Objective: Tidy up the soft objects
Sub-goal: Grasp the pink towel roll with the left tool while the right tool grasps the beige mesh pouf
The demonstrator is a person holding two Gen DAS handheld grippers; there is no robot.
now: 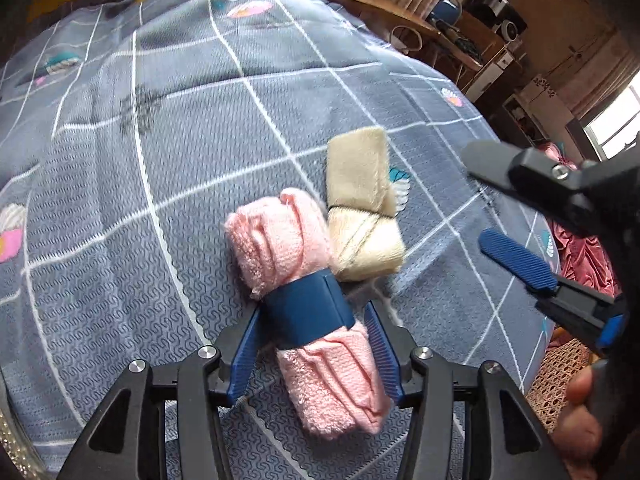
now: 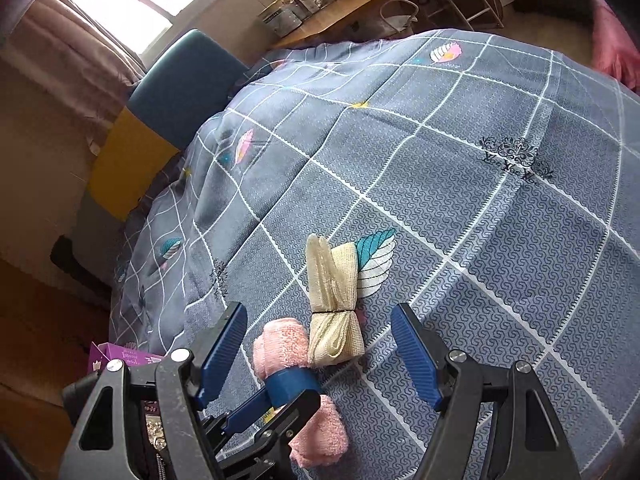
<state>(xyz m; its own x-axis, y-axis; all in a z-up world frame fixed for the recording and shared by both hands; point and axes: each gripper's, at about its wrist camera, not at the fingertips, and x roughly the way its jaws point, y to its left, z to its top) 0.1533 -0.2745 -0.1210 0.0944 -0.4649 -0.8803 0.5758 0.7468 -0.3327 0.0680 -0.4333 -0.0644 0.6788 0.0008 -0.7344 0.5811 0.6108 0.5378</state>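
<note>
Straddling pink roll (image 1: 280, 236), middle under blue band (image 1: 308, 314), left tongs (image 1: 313, 310) unclamped; right tongs (image 2: 319, 309) agape.

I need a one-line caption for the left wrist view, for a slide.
Left gripper straddles a banded pink towel roll beside a tied beige roll on the grey checked bedspread.

Fluffy terry pink towel (image 1: 308, 264); matt woven bedspread (image 1: 160, 160)

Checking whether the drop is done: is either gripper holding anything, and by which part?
Apparently nothing. The pink towel roll lies on the bedspread between the open fingers of the left gripper, at its blue band; the right gripper is open, empty.
</note>
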